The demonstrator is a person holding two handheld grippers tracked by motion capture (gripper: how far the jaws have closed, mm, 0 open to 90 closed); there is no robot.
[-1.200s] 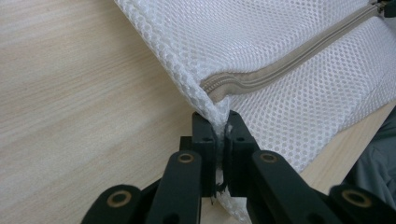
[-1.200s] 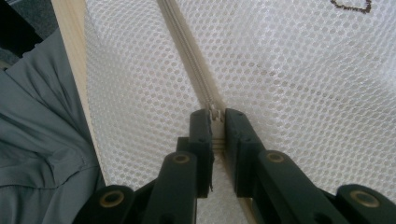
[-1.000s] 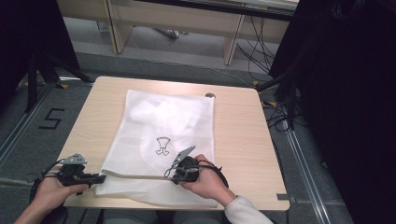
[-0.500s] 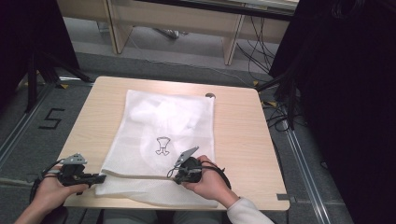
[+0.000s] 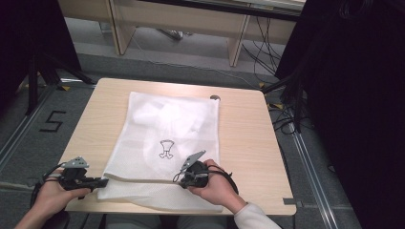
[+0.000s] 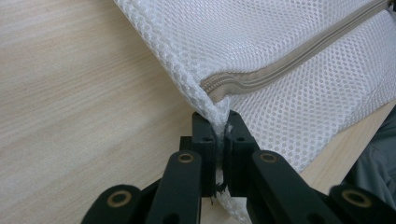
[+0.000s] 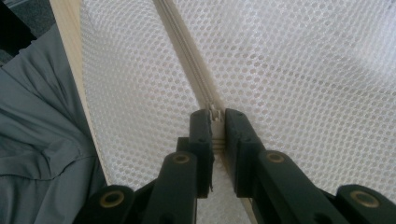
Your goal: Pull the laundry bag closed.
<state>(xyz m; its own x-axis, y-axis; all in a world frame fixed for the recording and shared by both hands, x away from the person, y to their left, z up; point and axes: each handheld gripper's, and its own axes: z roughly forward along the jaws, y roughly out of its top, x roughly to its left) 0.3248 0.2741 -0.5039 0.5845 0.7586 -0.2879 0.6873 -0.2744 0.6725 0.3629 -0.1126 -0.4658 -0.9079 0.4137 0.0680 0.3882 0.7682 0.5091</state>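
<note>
Barely anything's changed: the white mesh zippered laundry bag (image 5: 165, 143) still lies mid-table on the pale wooden table (image 5: 248, 138). The left gripper (image 6: 220, 133) stays clamped on its 7 o'clock corner; the right gripper (image 7: 215, 116) keeps pinching the small metal zipper pull (image 7: 215, 113) at about 6 o'clock.

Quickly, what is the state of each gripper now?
Left gripper: shut on the white mesh laundry bag corner.
Right gripper: shut on its beige zipper's pull.

lab, floor rails (image 5: 305, 157), trailing cables (image 5: 260, 52)
</note>
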